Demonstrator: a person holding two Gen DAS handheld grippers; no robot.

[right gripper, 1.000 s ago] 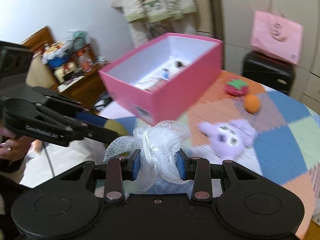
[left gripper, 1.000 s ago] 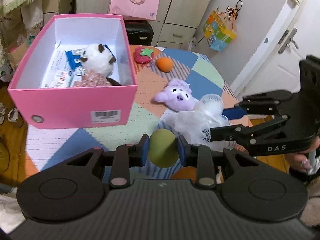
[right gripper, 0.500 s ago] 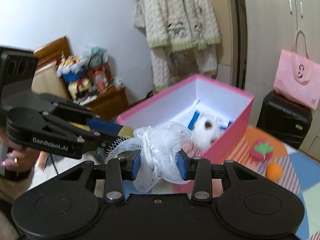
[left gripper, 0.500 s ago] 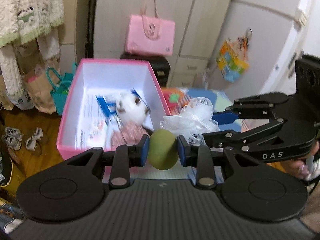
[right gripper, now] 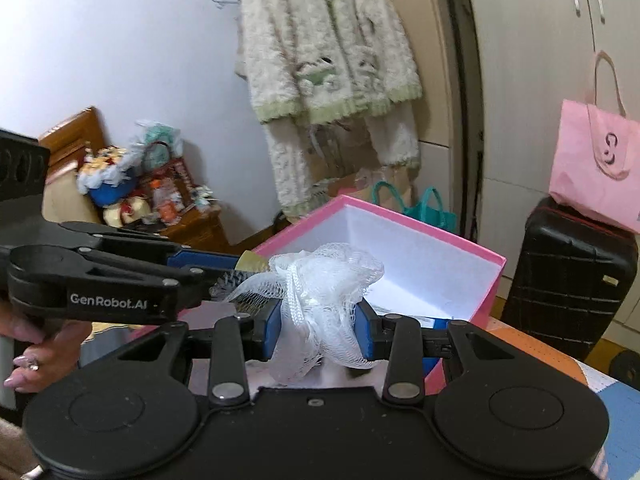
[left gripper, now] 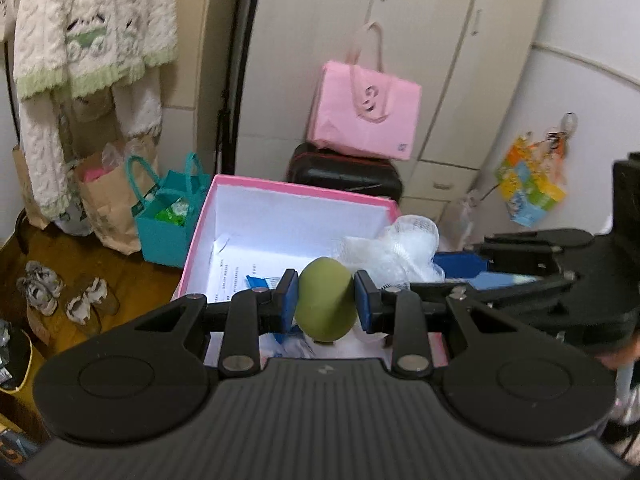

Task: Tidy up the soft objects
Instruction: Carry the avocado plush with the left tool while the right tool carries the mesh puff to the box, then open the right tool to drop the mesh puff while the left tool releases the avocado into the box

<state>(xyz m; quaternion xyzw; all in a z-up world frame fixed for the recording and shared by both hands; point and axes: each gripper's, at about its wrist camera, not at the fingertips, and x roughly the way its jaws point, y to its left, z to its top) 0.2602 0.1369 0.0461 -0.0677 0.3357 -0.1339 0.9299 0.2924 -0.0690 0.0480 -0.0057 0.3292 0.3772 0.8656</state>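
While the left gripper (left gripper: 326, 306) hangs over the pink box (left gripper: 280, 196), its blue pads (left gripper: 289, 300) are clamped on a green ball (left gripper: 326, 304), which sits squarely between them and bulges past the tips. Just beside it, the right gripper (right gripper: 318, 330) pinches a white mesh pouf (right gripper: 320, 292); the netting is squeezed between the pads and spills above and below them, over the box's open top.

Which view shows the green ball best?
The left wrist view: the green ball sits whole between the left gripper pads. The right wrist view shows only a sliver behind the mesh puff.
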